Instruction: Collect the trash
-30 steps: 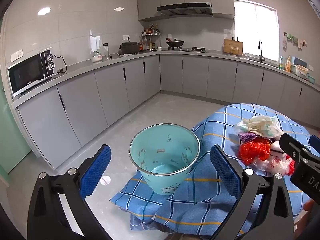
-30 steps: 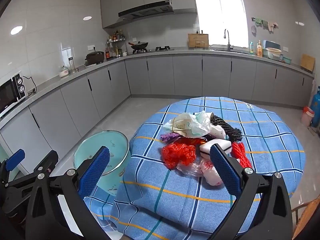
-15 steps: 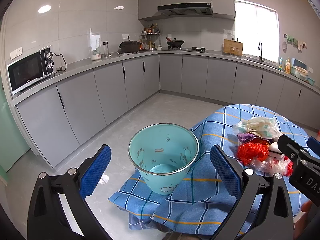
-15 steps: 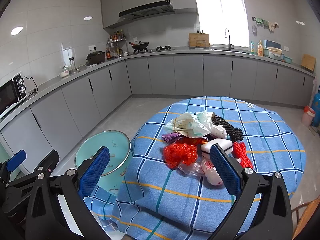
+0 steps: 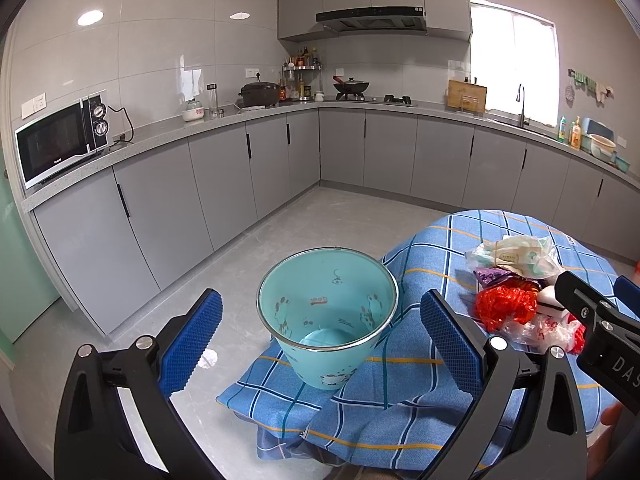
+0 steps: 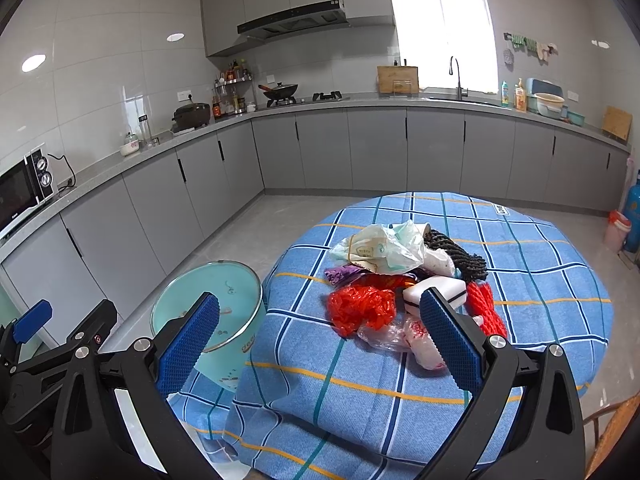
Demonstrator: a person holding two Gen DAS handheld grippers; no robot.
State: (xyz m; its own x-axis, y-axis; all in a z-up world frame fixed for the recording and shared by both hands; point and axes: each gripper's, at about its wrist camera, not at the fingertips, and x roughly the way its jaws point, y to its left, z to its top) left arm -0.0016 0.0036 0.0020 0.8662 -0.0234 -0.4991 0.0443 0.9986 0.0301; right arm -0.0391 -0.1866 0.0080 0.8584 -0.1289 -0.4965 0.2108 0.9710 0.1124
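Note:
A heap of trash (image 6: 404, 276) lies on the round table with the blue checked cloth (image 6: 532, 264): a pale crumpled bag (image 6: 380, 250), a red plastic bag (image 6: 360, 308), a white sponge block (image 6: 436, 292), black rope and red netting. The same heap (image 5: 512, 296) shows at the right of the left wrist view. A turquoise bin (image 5: 328, 332) stands on the cloth's hanging corner left of the table, also seen as the turquoise bin (image 6: 224, 312) in the right wrist view. My left gripper (image 5: 320, 340) is open, straddling the bin from behind. My right gripper (image 6: 320, 340) is open and empty, short of the heap.
Grey cabinets and a worktop run along the walls, with a microwave (image 5: 60, 142) at the left, a stove and a sink under the window. The grey floor (image 5: 328, 220) lies between cabinets and table. A wooden chair edge (image 6: 612, 432) sits at the lower right.
Both views have drifted slightly; the bin and the heap sit a little lower and nearer. Both grippers stay open and empty.

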